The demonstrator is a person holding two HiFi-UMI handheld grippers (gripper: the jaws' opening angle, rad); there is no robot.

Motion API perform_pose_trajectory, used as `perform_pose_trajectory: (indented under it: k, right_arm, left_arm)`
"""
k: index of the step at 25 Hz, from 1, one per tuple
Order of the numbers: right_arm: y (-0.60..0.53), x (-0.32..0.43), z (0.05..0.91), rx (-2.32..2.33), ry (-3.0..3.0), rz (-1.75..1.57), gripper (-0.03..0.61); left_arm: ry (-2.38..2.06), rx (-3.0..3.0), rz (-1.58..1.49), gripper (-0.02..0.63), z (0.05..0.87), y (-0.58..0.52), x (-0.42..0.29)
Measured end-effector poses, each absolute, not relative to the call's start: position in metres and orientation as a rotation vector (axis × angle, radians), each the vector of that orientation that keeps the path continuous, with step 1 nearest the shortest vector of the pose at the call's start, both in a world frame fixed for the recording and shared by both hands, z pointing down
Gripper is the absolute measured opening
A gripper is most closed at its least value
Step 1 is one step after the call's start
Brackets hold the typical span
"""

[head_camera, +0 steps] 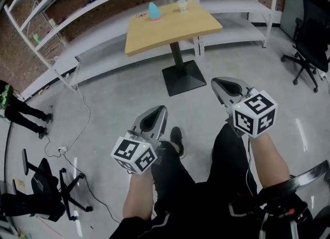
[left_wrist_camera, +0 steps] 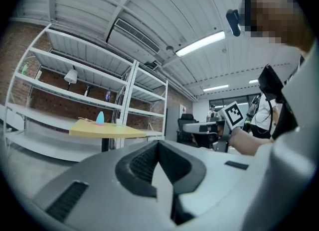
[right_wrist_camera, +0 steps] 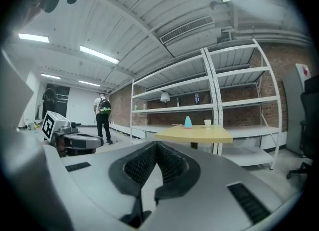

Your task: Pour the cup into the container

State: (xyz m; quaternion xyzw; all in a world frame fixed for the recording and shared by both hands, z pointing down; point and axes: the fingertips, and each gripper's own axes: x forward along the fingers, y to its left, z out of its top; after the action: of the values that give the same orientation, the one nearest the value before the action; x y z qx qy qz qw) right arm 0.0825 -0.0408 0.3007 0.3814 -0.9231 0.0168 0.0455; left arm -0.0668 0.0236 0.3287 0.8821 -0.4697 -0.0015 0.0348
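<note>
A yellow-topped table (head_camera: 175, 27) on a black pedestal stands some way ahead of me. On it are a light blue cone-shaped object (head_camera: 154, 11) and a small clear cup (head_camera: 182, 5), set apart. My left gripper (head_camera: 154, 113) and right gripper (head_camera: 227, 86) are held level above the floor, well short of the table, both shut and empty. In the right gripper view the blue object (right_wrist_camera: 188, 121) and cup (right_wrist_camera: 207, 123) show beyond the closed right gripper (right_wrist_camera: 157, 148). The left gripper (left_wrist_camera: 158, 145) view shows the blue object (left_wrist_camera: 100, 118) far off to the left.
White metal shelving (head_camera: 103, 6) runs along the brick wall behind the table. A black office chair (head_camera: 309, 42) stands at the right, another chair (head_camera: 46, 191) lies at the lower left, with a cable (head_camera: 82, 119) on the floor. A person with a backpack (right_wrist_camera: 103, 118) stands far off.
</note>
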Motion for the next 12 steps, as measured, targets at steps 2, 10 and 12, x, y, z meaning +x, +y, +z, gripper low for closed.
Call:
perform_pose_trajectory:
  k: [2,10,12]
  right_arm:
    - [-0.008,0.093,0.3,1.163,-2.822,0.045,0.003]
    - [0.138,0.135,0.298,1.119,-2.842,0.022,0.003]
    - [0.173,0.139,0.298,1.116,-2.846,0.023,0.003]
  left_arm:
    - [-1.437,2.724,-0.004,0.002,0.326,0.056,-0.052]
    - [-1.44,2.763,0.049,0.002,0.322,0.205,0.009]
    - [-1.444,2.769,0.047,0.0,0.32,0.24,0.014]
